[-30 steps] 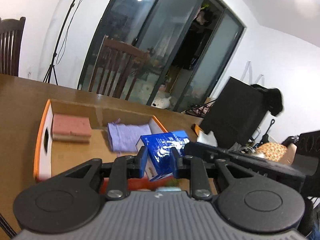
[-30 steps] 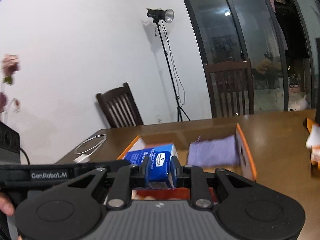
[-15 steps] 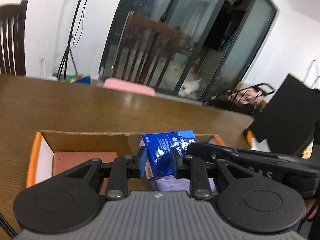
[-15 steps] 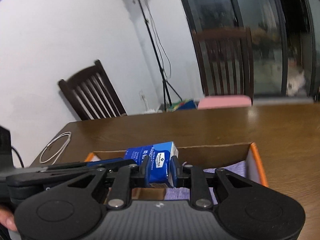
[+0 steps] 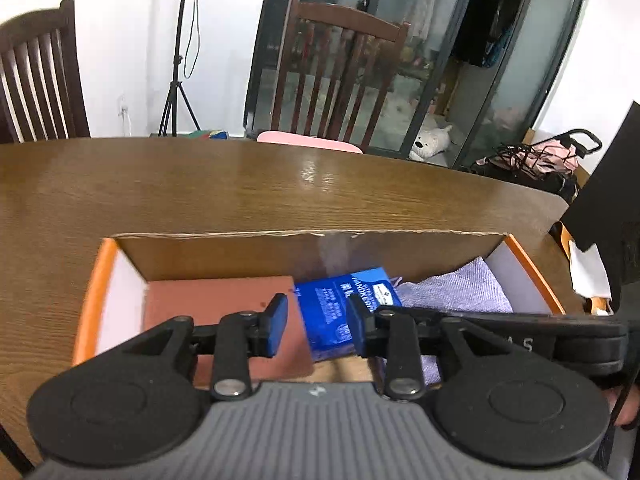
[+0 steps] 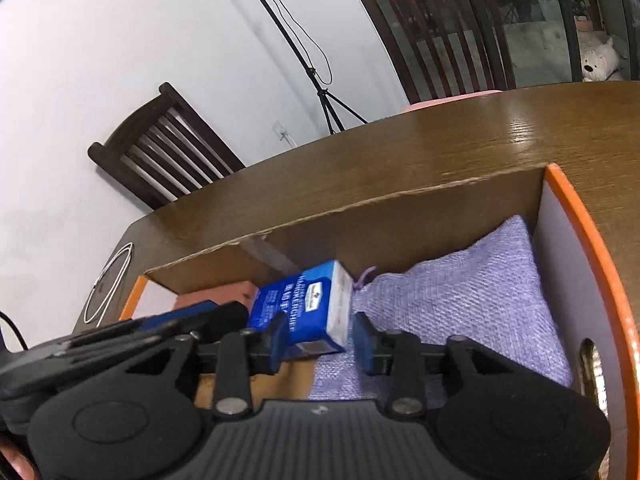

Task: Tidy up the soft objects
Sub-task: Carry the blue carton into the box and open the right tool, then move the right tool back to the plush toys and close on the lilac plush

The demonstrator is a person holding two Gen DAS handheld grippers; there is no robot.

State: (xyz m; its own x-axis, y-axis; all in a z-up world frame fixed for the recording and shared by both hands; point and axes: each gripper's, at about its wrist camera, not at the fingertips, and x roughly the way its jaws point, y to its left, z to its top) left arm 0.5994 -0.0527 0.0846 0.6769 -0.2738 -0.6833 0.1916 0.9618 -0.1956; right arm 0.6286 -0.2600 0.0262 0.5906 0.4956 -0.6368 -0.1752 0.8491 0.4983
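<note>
Both grippers point down into the cardboard box point(image 5: 312, 236) and their jaws are opening. The left gripper point(image 5: 316, 324) and the right gripper point(image 6: 320, 340) each have the blue tissue pack point(image 5: 344, 308) between loose pads, not squeezed. The pack lies just ahead, long side pointing away, between the pink sponge point(image 5: 216, 300) and the purple cloth point(image 6: 460, 292). Its bottom end is hidden.

Cardboard box point(image 5: 304, 236) sits on the table point(image 5: 200, 184), near its right end. Inside the box: sponge point(image 5: 224, 312) at the left end, folded cloth point(image 5: 460, 292) at the right end, tissue pack point(image 5: 340, 312) between them, tilted, its right side resting on the cloth. Chair point(image 5: 340, 76) stands behind the table's far edge.
</note>
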